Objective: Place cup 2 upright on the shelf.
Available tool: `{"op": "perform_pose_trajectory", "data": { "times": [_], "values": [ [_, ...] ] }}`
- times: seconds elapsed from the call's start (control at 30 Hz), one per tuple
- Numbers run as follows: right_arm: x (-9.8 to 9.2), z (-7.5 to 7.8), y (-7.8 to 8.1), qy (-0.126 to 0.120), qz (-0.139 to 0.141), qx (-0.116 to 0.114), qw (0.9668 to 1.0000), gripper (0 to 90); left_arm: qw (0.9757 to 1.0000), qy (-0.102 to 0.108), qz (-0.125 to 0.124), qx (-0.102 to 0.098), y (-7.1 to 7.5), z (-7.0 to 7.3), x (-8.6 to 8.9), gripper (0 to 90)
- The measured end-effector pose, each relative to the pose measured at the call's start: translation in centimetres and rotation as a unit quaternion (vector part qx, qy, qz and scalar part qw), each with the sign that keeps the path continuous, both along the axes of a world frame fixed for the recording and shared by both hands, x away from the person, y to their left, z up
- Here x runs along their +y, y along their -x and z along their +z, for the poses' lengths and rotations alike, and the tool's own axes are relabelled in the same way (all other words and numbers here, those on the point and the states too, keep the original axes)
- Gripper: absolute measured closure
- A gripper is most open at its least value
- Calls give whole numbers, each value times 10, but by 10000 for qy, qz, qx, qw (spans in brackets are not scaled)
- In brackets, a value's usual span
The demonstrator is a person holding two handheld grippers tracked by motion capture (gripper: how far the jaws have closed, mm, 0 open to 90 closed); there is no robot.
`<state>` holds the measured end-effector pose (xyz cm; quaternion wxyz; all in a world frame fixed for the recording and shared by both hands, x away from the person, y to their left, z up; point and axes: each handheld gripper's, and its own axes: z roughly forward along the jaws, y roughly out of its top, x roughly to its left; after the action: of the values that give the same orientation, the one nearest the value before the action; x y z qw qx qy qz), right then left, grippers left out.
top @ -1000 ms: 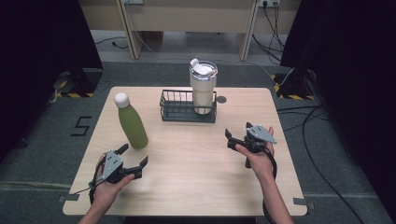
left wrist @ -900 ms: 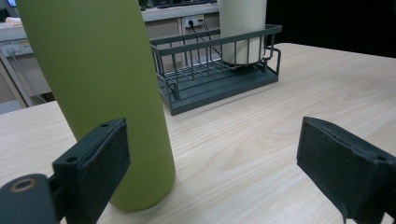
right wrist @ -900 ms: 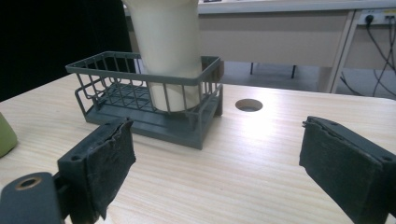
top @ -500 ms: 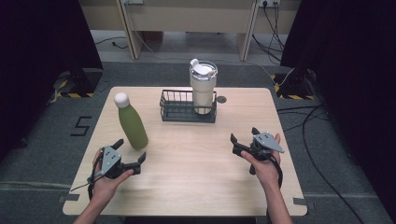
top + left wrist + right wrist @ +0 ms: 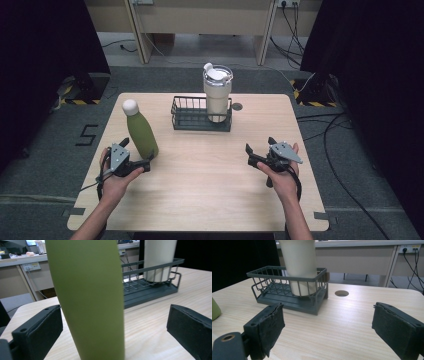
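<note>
A tall green bottle [image 5: 141,133] with a white cap stands upright on the left of the wooden table [image 5: 210,195]. My left gripper [image 5: 137,154] is open at its base. Its jaws have just been opening, and the green bottle [image 5: 87,297] stands between them. The left pad [image 5: 40,332] is close beside the bottle and the right pad [image 5: 190,332] is well clear. My right gripper [image 5: 260,146] hovers open over the table's right side with nothing between its pads [image 5: 269,327]. It faces a dark wire basket [image 5: 287,300] that holds a cream tumbler [image 5: 299,265].
The wire basket [image 5: 200,120] sits at the middle back of the table, with the lidded tumbler [image 5: 217,95] in its right end. A round cable hole [image 5: 237,106] lies just right of it. Cables run on the floor to the right.
The left hand has moved forward to the bottle, and its jaws have spread and now stand on either side of the bottle's base. The right hand has barely shifted.
</note>
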<state>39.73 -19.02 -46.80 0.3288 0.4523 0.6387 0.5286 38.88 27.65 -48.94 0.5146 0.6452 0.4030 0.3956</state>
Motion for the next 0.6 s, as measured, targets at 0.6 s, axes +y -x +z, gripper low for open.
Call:
{"op": "perform_pose_trajectory", "data": {
  "times": [0.6],
  "values": [
    [-2,-1,0,-17,-26,36,10000,115,9999,-38,150,-13,-43,10,3,29]
  ]
}}
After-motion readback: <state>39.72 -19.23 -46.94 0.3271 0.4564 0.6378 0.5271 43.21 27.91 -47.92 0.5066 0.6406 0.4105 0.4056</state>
